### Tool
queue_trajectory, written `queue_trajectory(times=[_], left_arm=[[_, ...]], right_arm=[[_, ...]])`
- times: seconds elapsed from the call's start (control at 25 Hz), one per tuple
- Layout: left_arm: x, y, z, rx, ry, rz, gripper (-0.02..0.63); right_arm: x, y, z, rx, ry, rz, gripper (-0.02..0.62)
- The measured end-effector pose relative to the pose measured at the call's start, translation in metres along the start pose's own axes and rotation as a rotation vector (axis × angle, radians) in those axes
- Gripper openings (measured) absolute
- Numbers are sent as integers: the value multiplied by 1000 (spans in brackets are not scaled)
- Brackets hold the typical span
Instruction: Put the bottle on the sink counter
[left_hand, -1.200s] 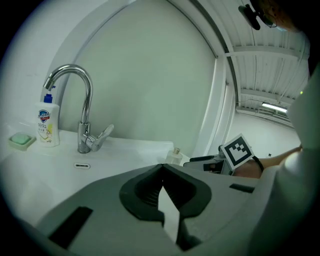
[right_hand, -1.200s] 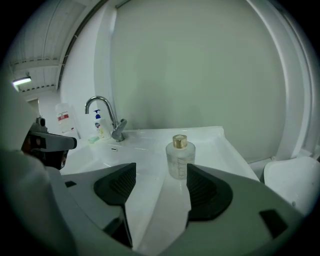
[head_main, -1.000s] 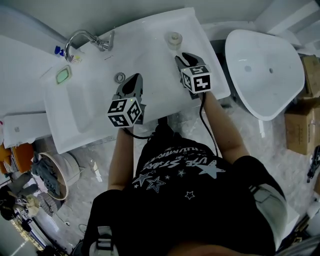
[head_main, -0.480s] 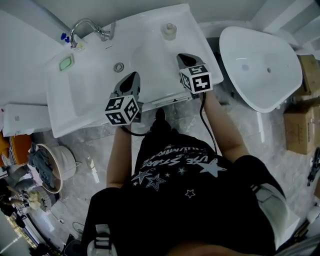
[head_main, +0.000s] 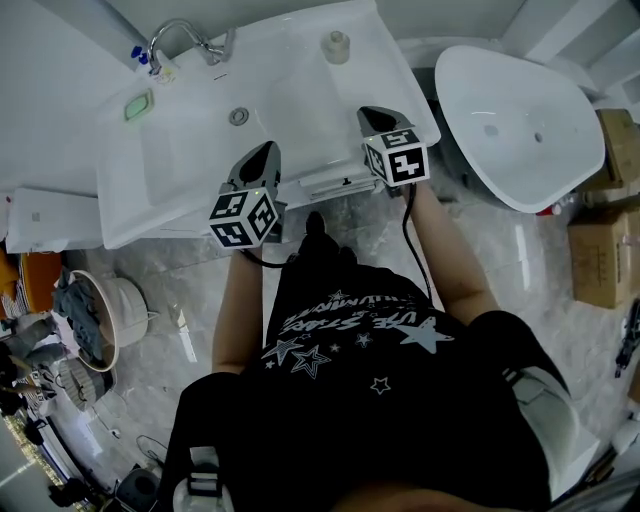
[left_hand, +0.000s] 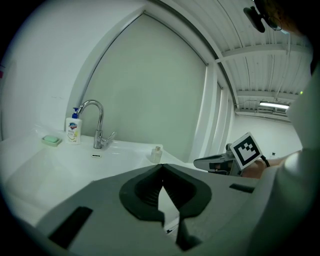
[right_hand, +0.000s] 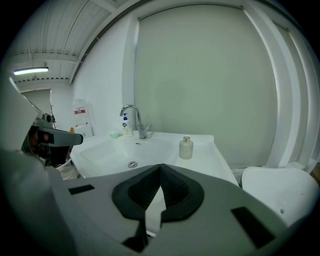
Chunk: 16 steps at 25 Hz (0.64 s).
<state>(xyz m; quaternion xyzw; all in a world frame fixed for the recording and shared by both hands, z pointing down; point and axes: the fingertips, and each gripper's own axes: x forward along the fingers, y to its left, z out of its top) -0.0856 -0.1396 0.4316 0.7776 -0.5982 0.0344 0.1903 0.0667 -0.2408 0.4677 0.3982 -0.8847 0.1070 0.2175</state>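
Right tool closed, empty; bottle upright on sink counter, well apart.

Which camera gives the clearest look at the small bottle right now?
The right gripper view: the bottle stands upright on the sink counter, nearest and unobstructed, cap visible. The head view shows the bottle from above, small, at the counter's right rear. The left gripper view shows it small and distant.
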Motion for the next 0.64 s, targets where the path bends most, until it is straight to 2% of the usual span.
queue_trajectory(times=[0.32, 0.64], left_arm=[[-17, -2, -6, 8, 4, 0, 8], [-38, -1, -18, 0, 9, -34, 8]], right_arm=[[-13, 18, -10, 26, 2, 15, 6], [-23, 36, -7, 29, -12, -3, 6]])
